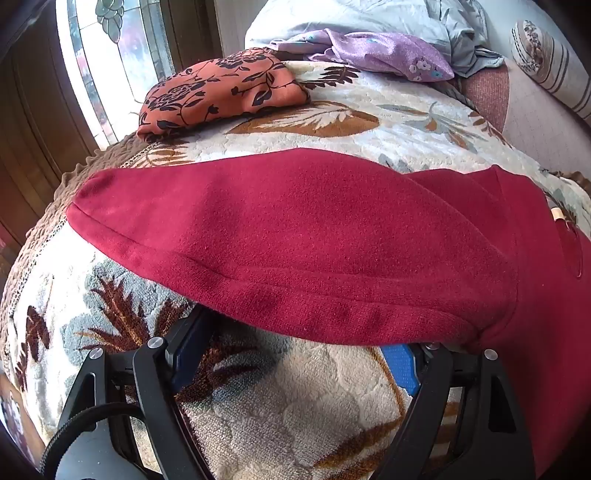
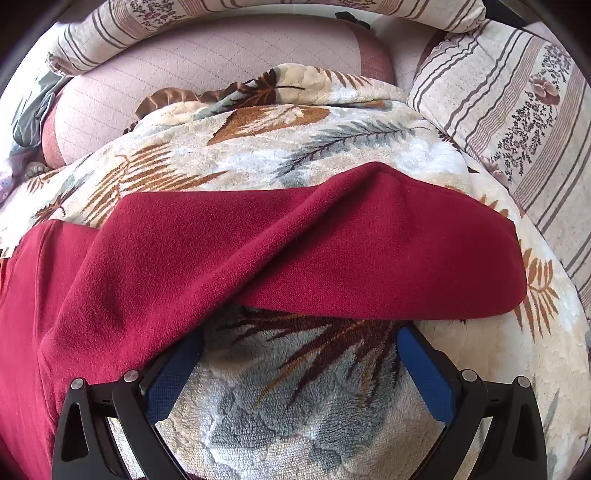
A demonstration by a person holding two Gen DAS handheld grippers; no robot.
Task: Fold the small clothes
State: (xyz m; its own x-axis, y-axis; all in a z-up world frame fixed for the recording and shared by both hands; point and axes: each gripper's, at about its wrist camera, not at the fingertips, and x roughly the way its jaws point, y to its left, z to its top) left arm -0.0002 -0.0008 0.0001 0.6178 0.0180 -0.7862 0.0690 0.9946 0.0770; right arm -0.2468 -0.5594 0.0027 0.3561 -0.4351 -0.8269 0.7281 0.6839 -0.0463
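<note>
A dark red fleece garment [image 1: 295, 236] lies spread on a leaf-patterned blanket [image 1: 277, 398]; it also shows in the right wrist view [image 2: 258, 251]. My left gripper [image 1: 295, 339] is open, its blue pads [image 1: 400, 367] wide apart at the garment's near hem, with the fingertips tucked under the cloth edge. My right gripper [image 2: 301, 336] is open too, its blue pads [image 2: 428, 373] spread at the near edge of a folded-over red flap, tips partly hidden by the cloth. Neither gripper holds the cloth.
An orange floral folded cloth [image 1: 221, 92] and a purple floral cloth [image 1: 388, 51] lie at the far side of the bed. A grey-blue garment [image 1: 461, 33] lies behind them. Striped floral pillows [image 2: 517, 110] lie at the right. A stained-glass window [image 1: 110, 55] stands at far left.
</note>
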